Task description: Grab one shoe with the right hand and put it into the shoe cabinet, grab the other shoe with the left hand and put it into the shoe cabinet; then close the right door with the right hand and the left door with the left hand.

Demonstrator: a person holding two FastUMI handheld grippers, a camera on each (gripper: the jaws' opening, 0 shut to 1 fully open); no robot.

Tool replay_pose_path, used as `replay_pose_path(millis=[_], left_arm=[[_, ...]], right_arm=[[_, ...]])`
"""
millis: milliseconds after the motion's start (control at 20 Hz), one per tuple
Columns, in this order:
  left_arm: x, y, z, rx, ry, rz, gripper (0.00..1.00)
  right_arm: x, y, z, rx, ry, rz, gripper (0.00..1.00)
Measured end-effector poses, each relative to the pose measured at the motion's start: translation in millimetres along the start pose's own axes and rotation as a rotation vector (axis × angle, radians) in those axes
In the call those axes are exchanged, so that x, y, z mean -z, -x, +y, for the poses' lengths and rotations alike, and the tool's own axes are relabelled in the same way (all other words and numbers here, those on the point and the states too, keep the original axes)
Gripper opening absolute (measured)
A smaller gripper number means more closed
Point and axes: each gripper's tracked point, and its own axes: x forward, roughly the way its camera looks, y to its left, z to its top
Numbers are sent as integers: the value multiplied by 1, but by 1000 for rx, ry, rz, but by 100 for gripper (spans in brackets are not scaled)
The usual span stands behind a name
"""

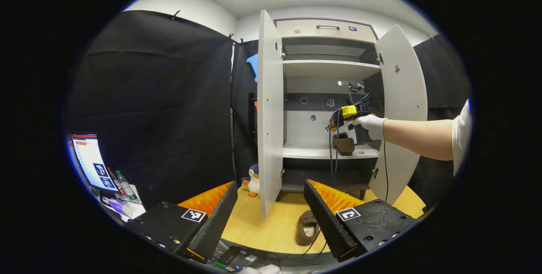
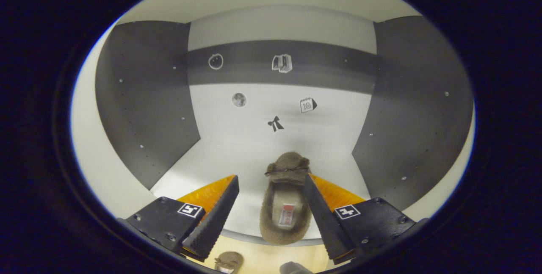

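The shoe cabinet (image 1: 330, 68) stands with both doors open. One brown slipper (image 1: 344, 143) rests on its lower shelf (image 1: 313, 152). A gloved hand (image 1: 372, 125) holds my right gripper (image 1: 341, 132) just over that slipper. In the right gripper view the slipper (image 2: 286, 197) lies on the shelf (image 2: 237, 168) between my right gripper's (image 2: 271, 208) open fingers, toe toward the back wall. The other brown slipper (image 1: 307, 227) lies on the wooden floor (image 1: 262, 223) in front of the cabinet, just beyond my open left gripper (image 1: 271, 212); it also peeks below the shelf edge (image 2: 228, 262).
The left door (image 1: 270, 113) and right door (image 1: 400, 109) swing out toward me. A penguin toy (image 1: 254, 179) stands by the left door's foot. A monitor (image 1: 89, 159) and bottles (image 1: 123, 183) sit at the far left. Cables (image 1: 332, 155) hang from the right gripper.
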Motion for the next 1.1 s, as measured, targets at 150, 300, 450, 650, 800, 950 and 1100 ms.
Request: replay_pose_path(millis=[150, 300, 450, 650, 800, 950, 1100], left_arm=[[-5, 4, 2, 12, -8, -15, 95], [-4, 8, 2, 30, -9, -14, 96], [-1, 16, 5, 55, -11, -20, 96], [-3, 16, 3, 97, -20, -27, 96], [-2, 13, 1, 127, -33, -32, 96], [-3, 3, -5, 153, -36, -35, 96], [-2, -2, -14, 181, -35, -29, 96]], right_arm=[[-6, 46, 0, -16, 4, -81, 98], [3, 103, 4, -45, 14, -156, 99], [20, 166, 7, -73, 2, -227, 100], [48, 239, 5, -82, -21, -296, 99], [72, 287, -4, -67, -41, -347, 99], [103, 320, -20, -47, -82, -356, 99], [136, 347, -37, -20, -105, -353, 100]])
